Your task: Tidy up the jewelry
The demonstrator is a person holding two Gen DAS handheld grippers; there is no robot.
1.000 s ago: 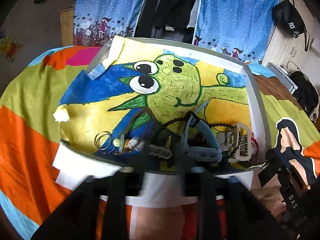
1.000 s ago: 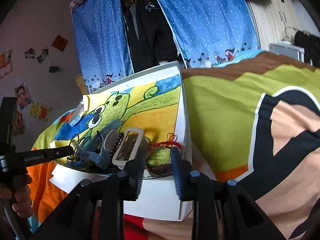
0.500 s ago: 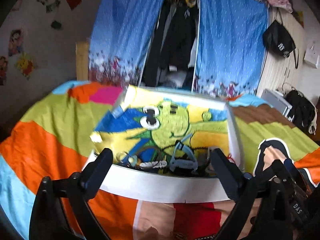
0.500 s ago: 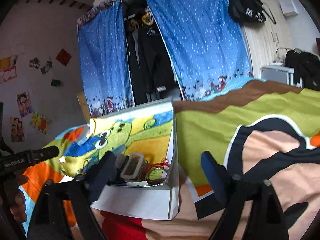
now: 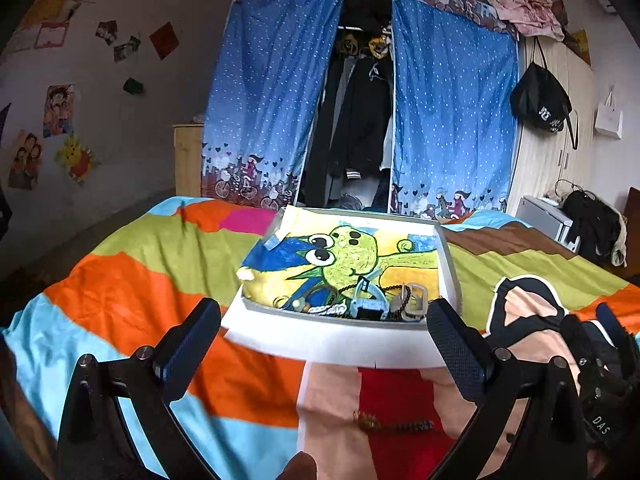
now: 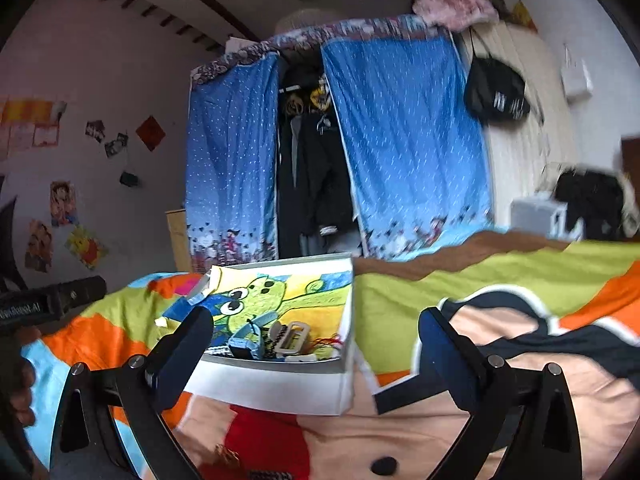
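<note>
A shallow white box [image 5: 340,350] lined with a green cartoon drawing lies on the bedspread. Jewelry [image 5: 360,306] is heaped at its near edge: bead strings, a blue watch, a pale buckle and rings. A brown bead bracelet [image 5: 394,426] lies loose on the red patch in front of the box. My left gripper [image 5: 322,314] hovers back from the box, its jaws opening wide with nothing between them. In the right wrist view the box [image 6: 272,386] and its jewelry [image 6: 280,340] sit lower left. My right gripper [image 6: 314,318] is also opening and holds nothing.
The striped bedspread [image 5: 120,300] spreads all around the box. Behind it stand a wardrobe with blue dotted curtains [image 5: 276,100], a wooden cabinet [image 5: 188,160] and a hanging black bag [image 5: 540,100]. A hand [image 6: 20,384] grips the left tool at the frame's left edge.
Both grippers have drawn back and up from the box's near edge, and both jaws have gone from nearly shut to wide. The box now looks smaller and farther.
</note>
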